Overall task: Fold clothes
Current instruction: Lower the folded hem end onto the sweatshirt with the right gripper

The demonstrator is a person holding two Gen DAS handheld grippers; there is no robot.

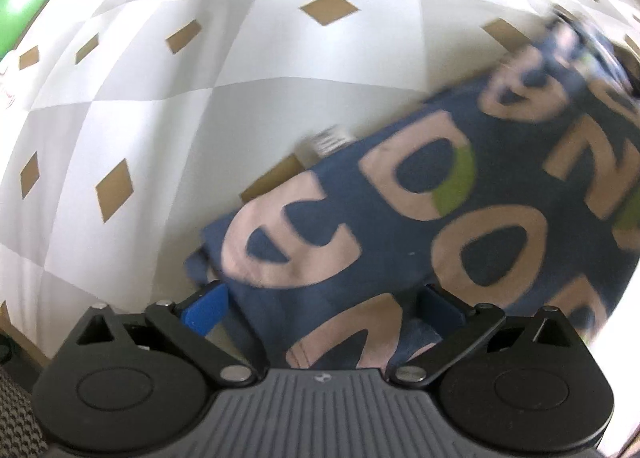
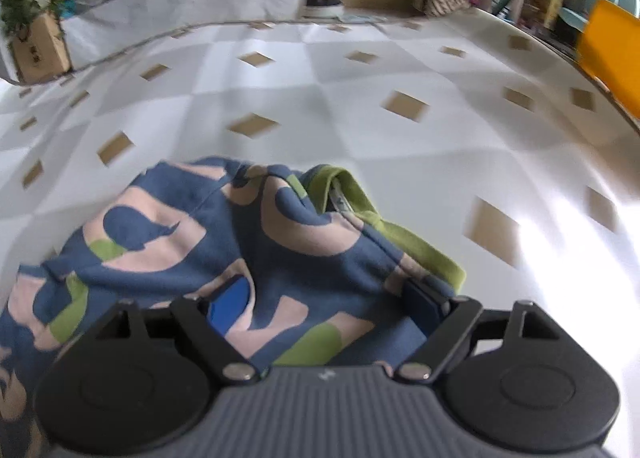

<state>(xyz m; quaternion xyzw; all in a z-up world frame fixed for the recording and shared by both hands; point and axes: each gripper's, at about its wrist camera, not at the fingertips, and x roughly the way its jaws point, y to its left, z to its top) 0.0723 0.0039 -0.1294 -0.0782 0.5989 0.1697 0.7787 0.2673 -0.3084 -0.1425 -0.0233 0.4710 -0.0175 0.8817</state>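
The blue garment [image 1: 460,218] with pink letters and green patches lies across the lower right of the left wrist view, on the white-and-grey checked cloth [image 1: 200,78]; a white label [image 1: 330,138] pokes out at its upper edge. The left gripper [image 1: 320,308] stands spread wide over it, pads off the fabric; the right gripper [image 2: 332,310] — jaws released — straddles a bunched fold of the garment [image 2: 240,238], whose green hem [image 2: 400,234] curls at centre right.
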